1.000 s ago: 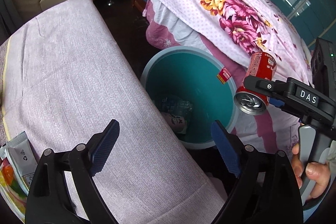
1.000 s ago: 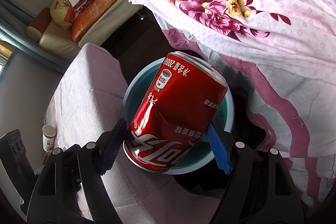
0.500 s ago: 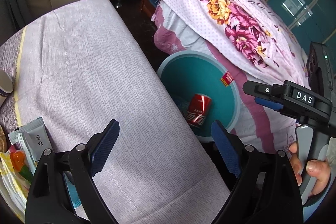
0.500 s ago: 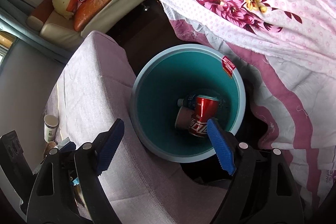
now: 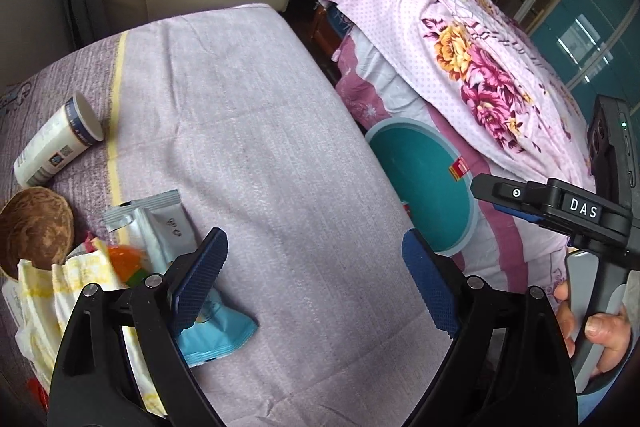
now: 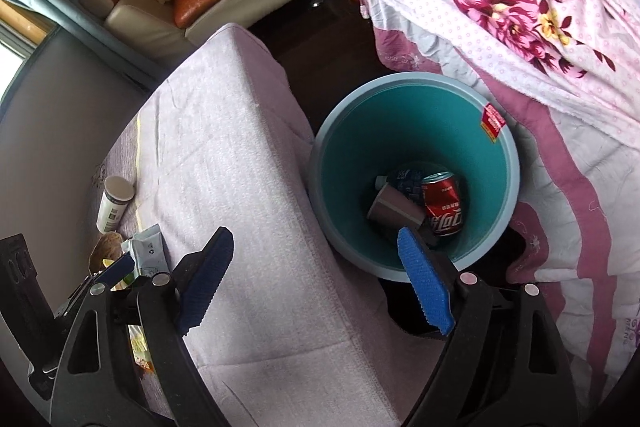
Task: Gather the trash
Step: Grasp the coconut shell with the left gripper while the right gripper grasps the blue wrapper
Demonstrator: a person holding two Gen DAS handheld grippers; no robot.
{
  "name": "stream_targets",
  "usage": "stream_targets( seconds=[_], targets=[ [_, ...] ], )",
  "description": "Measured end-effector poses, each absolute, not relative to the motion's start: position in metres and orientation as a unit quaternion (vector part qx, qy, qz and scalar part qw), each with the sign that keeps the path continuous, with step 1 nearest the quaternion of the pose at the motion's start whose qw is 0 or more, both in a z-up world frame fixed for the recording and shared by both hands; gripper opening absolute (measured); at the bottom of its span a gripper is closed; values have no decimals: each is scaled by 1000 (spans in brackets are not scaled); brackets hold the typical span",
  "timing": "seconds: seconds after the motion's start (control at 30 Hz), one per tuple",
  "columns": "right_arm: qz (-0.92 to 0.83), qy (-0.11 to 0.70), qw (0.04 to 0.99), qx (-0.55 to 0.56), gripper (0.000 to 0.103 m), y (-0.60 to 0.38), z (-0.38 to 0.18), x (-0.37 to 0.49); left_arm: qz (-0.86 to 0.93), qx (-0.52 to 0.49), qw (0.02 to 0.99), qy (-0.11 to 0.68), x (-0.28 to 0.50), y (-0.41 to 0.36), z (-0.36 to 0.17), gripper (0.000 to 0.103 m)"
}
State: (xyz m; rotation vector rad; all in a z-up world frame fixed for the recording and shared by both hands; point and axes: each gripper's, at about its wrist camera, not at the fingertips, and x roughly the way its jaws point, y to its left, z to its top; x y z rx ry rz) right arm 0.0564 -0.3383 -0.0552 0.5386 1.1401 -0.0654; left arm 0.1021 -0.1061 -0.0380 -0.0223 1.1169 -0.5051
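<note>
Red can [image 6: 442, 203] now at bottom of teal bin [image 6: 332, 163], dropped a second ago. Right claw [image 6: 316, 277] empty, jaws opening. Left claw [image 5: 316, 281] spread wide, empty, over counter [image 5: 248, 131]. Next: wrappers [image 5: 160, 227], white cup [image 5: 56, 149] remain.

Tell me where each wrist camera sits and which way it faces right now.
Left wrist: on the left tool, angled down at the lilac cloth-covered table and its wrappers; a hand holding the right tool shows.
Right wrist: on the right tool, jaws opening with nothing between, angled down into the round teal plastic bin holding a red drink can.
Shared: table, bin, floral bedspread.
</note>
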Motion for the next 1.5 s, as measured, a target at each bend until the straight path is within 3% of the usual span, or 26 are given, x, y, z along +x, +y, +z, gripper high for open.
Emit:
stream_targets(
  seconds=[0.57, 1.03, 1.13, 1.37, 1.5],
  targets=[
    [86, 585, 794, 140, 81, -187, -52, 80, -119, -73, 854, 501, 99, 66, -17, 89],
    [114, 624, 768, 96, 80, -117, -89, 92, -49, -127, 845, 518, 106, 147, -47, 89],
    [117, 627, 765, 85, 70, -109, -95, 96, -42, -130, 842, 522, 112, 154, -53, 89],
    [116, 630, 765, 71, 62, -99, -108, 104, -27, -124, 833, 538, 134, 160, -69, 89],
    [113, 629, 766, 69, 36, -103, -113, 106, -33, -114, 830, 545, 150, 155, -75, 89]
  ],
)
